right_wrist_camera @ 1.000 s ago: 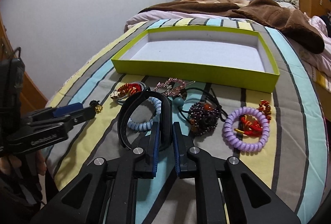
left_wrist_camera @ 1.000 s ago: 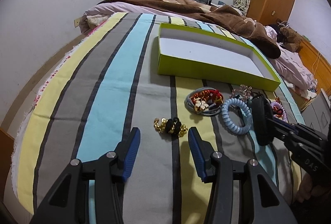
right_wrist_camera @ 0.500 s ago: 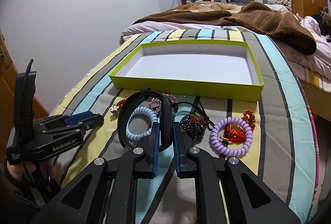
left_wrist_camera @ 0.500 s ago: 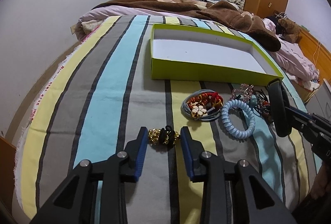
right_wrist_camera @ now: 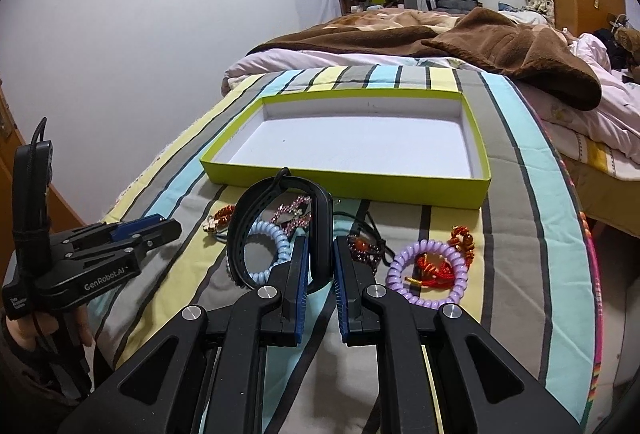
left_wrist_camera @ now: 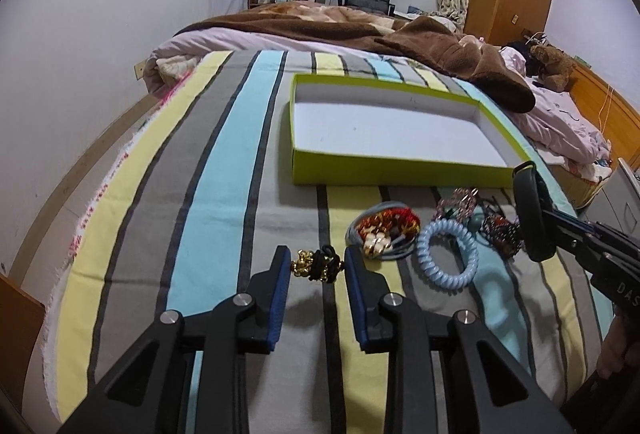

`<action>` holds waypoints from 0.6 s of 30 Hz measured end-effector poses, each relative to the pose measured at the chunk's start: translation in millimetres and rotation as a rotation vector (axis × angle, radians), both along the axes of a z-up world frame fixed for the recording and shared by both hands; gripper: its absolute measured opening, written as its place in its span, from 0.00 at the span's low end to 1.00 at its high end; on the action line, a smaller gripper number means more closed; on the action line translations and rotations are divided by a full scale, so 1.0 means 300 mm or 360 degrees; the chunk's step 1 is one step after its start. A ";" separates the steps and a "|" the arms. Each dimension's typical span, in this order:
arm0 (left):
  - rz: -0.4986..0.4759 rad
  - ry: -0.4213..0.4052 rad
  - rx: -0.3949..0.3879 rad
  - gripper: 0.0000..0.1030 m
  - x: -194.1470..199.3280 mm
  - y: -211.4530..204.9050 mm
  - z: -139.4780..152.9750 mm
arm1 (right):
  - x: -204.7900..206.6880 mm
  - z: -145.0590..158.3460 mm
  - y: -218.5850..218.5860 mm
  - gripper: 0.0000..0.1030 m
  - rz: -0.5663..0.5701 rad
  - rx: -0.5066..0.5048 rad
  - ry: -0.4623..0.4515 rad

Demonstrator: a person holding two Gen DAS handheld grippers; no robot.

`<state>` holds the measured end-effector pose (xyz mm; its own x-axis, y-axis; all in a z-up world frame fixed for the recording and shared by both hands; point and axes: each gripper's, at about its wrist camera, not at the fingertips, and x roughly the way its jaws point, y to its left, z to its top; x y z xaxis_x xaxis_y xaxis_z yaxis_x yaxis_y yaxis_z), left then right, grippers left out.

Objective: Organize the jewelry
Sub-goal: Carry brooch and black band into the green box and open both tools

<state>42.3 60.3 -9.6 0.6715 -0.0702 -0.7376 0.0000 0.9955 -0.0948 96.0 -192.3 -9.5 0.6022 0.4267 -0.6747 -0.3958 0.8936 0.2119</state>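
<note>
Striped bedspread [left_wrist_camera: 224, 169], green tray [left_wrist_camera: 400, 169]; brown blanket [right_wrist_camera: 500, 45], possibly desk behind.

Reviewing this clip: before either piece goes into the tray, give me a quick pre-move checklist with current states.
1. Right gripper clamped on black band: ok.
2. Band lifted off the bedspread: ok.
3. Gold-and-black hair tie between left gripper fingers, jaws just closing: ok.
4. Left fingers pressing the tie: cannot tell.
5. Green tray free to receive: ok.
6. Blue coil tie clear of the left fingers: ok.
</note>
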 end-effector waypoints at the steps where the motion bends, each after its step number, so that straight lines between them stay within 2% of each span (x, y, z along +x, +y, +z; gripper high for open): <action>1: -0.0003 -0.0008 -0.0011 0.28 0.005 0.001 0.010 | 0.005 0.006 -0.003 0.12 -0.0004 -0.0004 -0.0004; 11: -0.0077 -0.0098 -0.0072 0.28 0.140 -0.007 0.113 | 0.127 0.081 -0.033 0.12 -0.0088 -0.0068 -0.0036; 18: -0.0110 -0.0088 -0.0121 0.28 0.293 -0.016 0.124 | 0.288 0.097 -0.054 0.12 -0.0169 -0.0170 -0.0014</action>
